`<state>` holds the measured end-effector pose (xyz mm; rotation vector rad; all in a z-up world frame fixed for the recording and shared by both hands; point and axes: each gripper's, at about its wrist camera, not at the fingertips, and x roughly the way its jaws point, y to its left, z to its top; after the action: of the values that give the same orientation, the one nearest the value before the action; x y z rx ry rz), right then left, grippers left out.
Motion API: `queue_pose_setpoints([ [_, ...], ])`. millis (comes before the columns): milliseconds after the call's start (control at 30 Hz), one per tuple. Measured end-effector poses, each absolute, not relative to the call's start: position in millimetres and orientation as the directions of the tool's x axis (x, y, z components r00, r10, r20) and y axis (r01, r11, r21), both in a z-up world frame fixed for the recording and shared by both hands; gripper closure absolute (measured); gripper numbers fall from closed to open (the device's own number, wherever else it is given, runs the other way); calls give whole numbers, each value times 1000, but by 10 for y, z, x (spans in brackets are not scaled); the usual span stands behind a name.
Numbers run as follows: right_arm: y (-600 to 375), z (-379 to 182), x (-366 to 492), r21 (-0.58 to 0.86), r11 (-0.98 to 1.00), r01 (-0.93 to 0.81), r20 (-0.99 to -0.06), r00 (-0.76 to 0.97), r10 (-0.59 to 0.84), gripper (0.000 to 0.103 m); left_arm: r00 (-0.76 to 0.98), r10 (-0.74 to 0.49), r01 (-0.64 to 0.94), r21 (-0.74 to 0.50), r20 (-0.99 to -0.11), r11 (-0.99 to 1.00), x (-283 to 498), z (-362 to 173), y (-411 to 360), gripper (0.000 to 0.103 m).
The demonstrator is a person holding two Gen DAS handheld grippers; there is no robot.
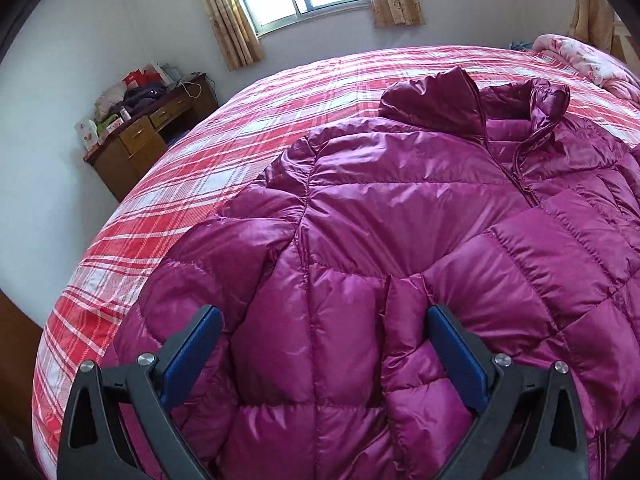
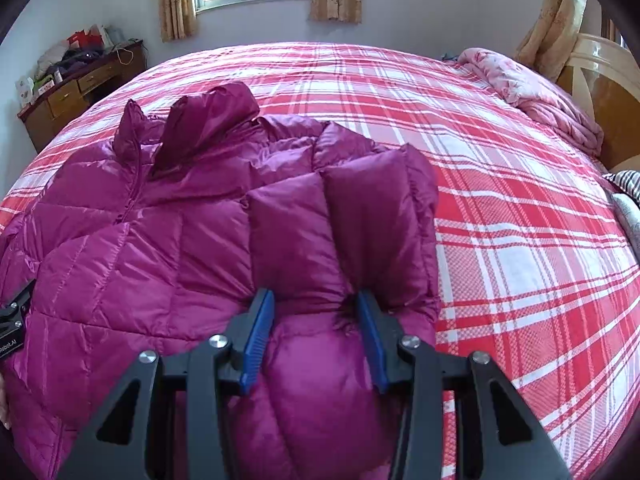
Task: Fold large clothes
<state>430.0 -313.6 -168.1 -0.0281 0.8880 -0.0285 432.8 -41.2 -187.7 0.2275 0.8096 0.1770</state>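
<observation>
A shiny magenta puffer jacket [image 1: 400, 208] lies front up on the red plaid bed [image 1: 240, 140], collar toward the window. My left gripper [image 1: 326, 312] stands open wide over the jacket's left sleeve and side panel, blue pads [image 1: 192, 348] apart with padded fabric bulging between them. In the right wrist view the jacket [image 2: 140, 248] has its right sleeve folded in over the body. My right gripper [image 2: 314, 296] is shut on that sleeve, and the fabric puckers at both pads. Part of the left gripper [image 2: 14, 320] shows at the left edge.
A wooden desk [image 2: 72, 92] piled with clutter stands against the far left wall under the curtained window. A pink quilt [image 2: 540, 96] is bunched at the bed's right end by the headboard [image 2: 600, 80]. A striped cloth [image 2: 628, 184] lies at the right edge. Bare plaid sheet [image 2: 520, 240] spreads right of the jacket.
</observation>
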Motion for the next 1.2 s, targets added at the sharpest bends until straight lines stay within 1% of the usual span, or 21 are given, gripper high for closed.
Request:
queue_pose_setpoints([
  [33, -3136, -1613, 4246, -29, 999, 24, -772, 635, -38, 55, 676, 239, -69, 263, -697, 962, 4337, -1884, -408, 1],
  [100, -3089, -1451, 4087, 2, 1000, 29, -759, 651, -17, 53, 674, 235, -71, 255, -700, 964, 4344, -1896, -402, 1],
  [167, -2974, -1337, 3927, 32, 999, 2, -740, 672, 23, 43, 672, 233, -70, 252, -703, 965, 4348, -1906, -403, 1],
  [233, -2822, -1315, 3823, 43, 999, -30, -726, 686, 52, 37, 671, 226, -67, 246, -707, 967, 4345, -1910, -395, 1],
  [267, -2746, -1350, 3794, 44, 998, -45, -728, 683, 63, 35, 669, 219, -66, 236, -711, 969, 4354, -1914, -378, 1],
  [433, -2579, -1700, 3900, 38, 998, -52, -768, 638, 62, 35, 661, 179, -64, 183, -729, 981, 4376, -1923, -302, 1],
  [567, -2582, -1894, 3915, 43, 998, -46, -775, 629, 62, 35, 660, 172, -62, 176, -731, 982, 4379, -1926, -300, 1],
  [767, -2478, -1928, 3912, -21, 999, -46, -774, 633, 13, 32, 661, 162, -60, 163, -733, 985, 4376, -1919, -284, 1],
  [967, -2487, -1936, 3884, -24, 999, -46, -772, 636, 11, 32, 661, 174, -60, 180, -730, 982, 4381, -1921, -307, 1],
  [1200, -2484, -1936, 3874, -22, 999, -43, -769, 640, 11, 31, 660, 139, -57, 135, -739, 989, 4332, -1867, -218, 1],
])
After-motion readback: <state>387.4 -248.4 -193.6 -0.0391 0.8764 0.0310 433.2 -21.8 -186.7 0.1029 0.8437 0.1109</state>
